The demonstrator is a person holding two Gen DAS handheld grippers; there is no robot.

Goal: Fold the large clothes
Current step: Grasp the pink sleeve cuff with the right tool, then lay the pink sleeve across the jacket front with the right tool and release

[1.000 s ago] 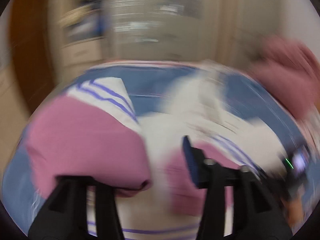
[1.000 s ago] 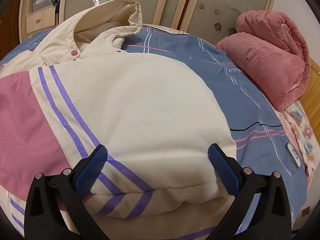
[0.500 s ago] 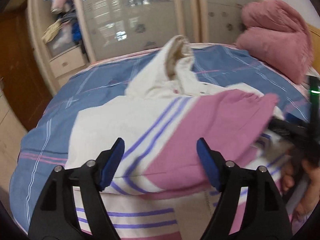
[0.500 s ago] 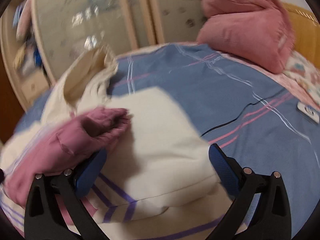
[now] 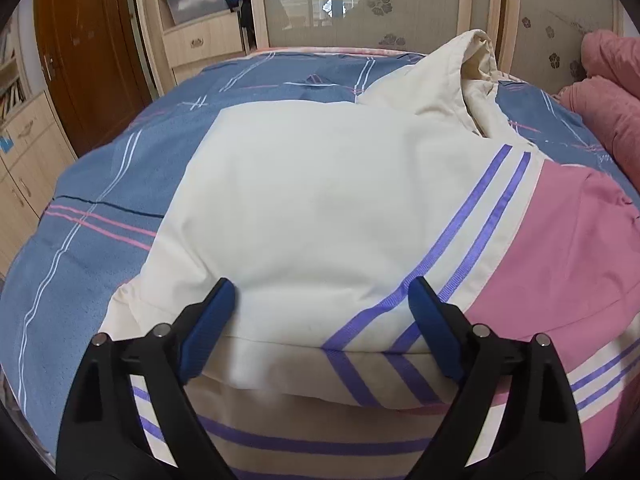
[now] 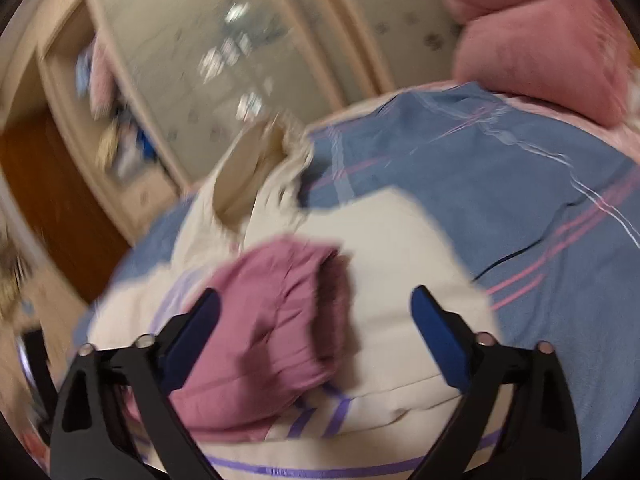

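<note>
Left wrist view, jacket [image 5: 320, 208] on bedspread [image 5: 100, 184], pink blanket [image 5: 608, 92], wardrobe [image 5: 360, 0] behind

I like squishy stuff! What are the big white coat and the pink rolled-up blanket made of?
The coat looks like smooth woven cloth with soft padding inside: it puffs up and has a matte sheen. The blanket looks like fuzzy fleece, probably plush, with a napped surface.
</note>
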